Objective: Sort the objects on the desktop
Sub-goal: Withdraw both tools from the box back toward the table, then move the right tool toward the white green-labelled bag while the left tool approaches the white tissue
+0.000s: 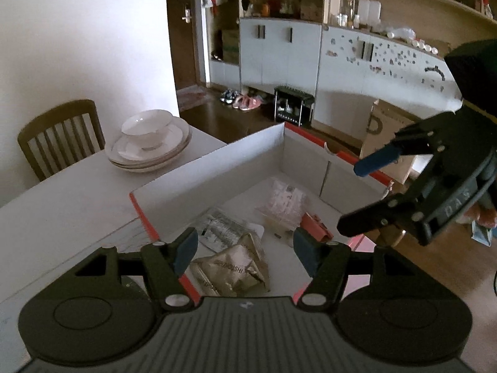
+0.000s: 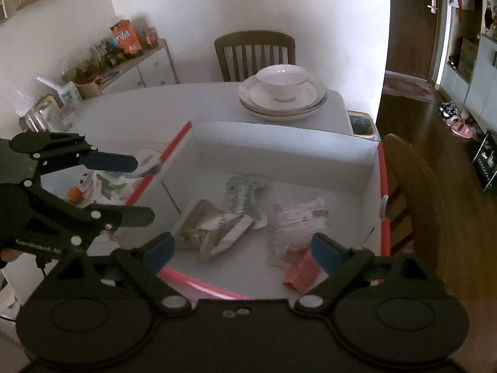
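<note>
A white box with red edges (image 1: 236, 152) (image 2: 279, 143) sits on the table. Inside lie a crumpled gold foil packet (image 1: 236, 267) (image 2: 205, 233), a silver printed packet (image 1: 220, 230) (image 2: 245, 195), a clear plastic bag (image 1: 282, 202) (image 2: 298, 220) and a pink packet (image 1: 315, 225) (image 2: 299, 272). My left gripper (image 1: 245, 250) (image 2: 136, 186) is open and empty above the box's near-left edge. My right gripper (image 2: 242, 253) (image 1: 354, 199) is open and empty over the box's right side.
A stack of white plates with a bowl (image 1: 149, 143) (image 2: 282, 91) stands on the table (image 1: 62, 205) behind the box. Small items and an orange object (image 2: 74, 194) lie left of the box. Wooden chairs (image 1: 59, 133) (image 2: 413, 192) stand at the table's edges.
</note>
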`<state>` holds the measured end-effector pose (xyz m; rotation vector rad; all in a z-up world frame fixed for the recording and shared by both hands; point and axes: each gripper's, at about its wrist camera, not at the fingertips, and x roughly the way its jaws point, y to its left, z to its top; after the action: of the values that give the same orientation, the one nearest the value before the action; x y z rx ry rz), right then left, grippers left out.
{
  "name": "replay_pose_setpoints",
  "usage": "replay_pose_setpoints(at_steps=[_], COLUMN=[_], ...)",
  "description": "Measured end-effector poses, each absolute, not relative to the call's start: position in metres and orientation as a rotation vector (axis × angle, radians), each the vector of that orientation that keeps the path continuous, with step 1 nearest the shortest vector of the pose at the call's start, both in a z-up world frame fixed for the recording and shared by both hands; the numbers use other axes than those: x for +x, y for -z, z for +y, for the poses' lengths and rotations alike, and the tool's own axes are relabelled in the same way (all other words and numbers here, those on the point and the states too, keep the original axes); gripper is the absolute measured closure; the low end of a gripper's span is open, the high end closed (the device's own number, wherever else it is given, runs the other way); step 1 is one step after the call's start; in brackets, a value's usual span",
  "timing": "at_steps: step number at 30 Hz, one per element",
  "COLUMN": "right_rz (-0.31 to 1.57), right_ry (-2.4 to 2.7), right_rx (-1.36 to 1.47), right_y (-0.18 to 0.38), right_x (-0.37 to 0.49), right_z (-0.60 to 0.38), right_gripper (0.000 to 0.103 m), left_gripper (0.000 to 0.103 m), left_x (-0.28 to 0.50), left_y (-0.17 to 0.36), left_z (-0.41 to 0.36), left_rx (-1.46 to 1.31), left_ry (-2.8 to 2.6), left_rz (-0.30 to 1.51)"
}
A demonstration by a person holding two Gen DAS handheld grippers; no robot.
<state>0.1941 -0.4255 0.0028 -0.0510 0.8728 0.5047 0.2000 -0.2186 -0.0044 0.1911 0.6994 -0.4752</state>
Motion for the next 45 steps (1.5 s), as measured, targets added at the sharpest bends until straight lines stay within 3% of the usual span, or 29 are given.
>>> replay_pose_setpoints(at_steps=[17, 23, 45], right_rz=[0.765, 0.759, 0.780], right_ry=[-0.436, -0.412, -0.405], right_rx=[0.022, 0.076, 0.055], right_y=[-0.017, -0.016, 0.002], right_x=[0.146, 0.135, 0.102], right_z=[-0.369, -0.344, -0.217], right_gripper=[0.001, 0.001, 0.001], left_gripper=[0.019, 0.005, 0.004], left_x=[0.151, 0.134, 0.079], left_y=[0.000, 0.007, 0.031], left_z=[-0.147, -0.109, 0.023], left_rx=[0.148, 0.115, 0.063], left_ry=[0.459, 0.427, 0.339], left_rz=[0.663, 0.663, 0.694])
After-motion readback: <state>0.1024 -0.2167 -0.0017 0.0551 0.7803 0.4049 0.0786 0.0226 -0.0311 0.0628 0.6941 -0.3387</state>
